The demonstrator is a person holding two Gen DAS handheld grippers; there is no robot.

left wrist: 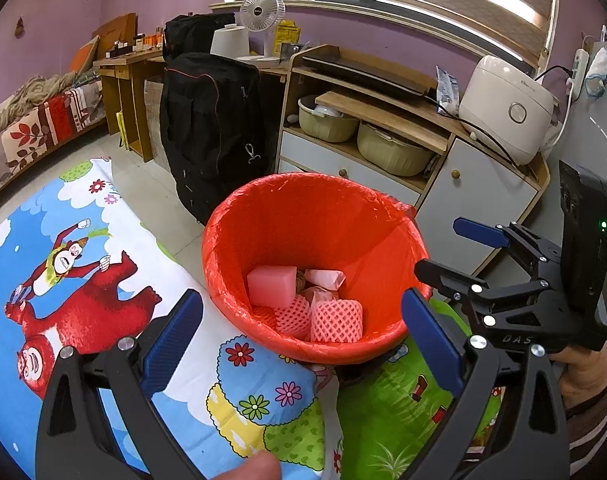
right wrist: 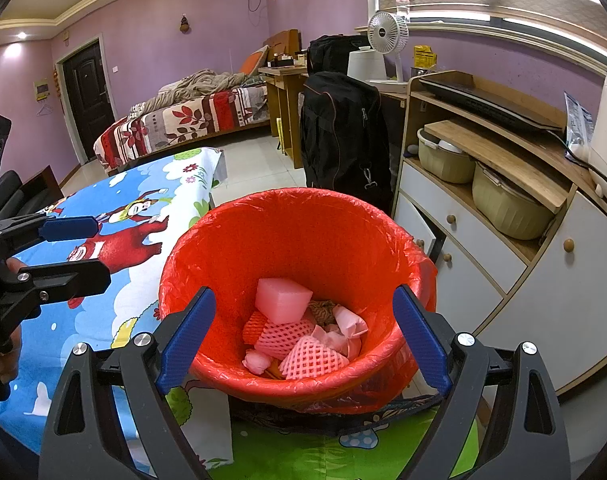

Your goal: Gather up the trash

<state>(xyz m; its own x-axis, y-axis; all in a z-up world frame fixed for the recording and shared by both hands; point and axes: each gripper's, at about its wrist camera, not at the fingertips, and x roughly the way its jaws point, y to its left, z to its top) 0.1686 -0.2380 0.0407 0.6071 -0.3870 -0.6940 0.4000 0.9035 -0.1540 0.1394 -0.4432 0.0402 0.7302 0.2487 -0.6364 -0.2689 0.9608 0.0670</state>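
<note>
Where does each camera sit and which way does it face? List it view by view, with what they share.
Left wrist: on the left gripper, open, looking down into the red-lined bin; the right gripper and a hand show at right.
Right wrist: on the right gripper, open, over the same bin; the left gripper shows at left.
Shared: bin, pink foam trash, cartoon cloth, black bag.

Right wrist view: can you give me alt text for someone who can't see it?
An open, empty right gripper hovers over a red-lined trash bin holding pink foam block, foam netting and crumpled wrappers. The bin sits by a cartoon-print tablecloth; the left gripper is at the left edge, also open.
</note>
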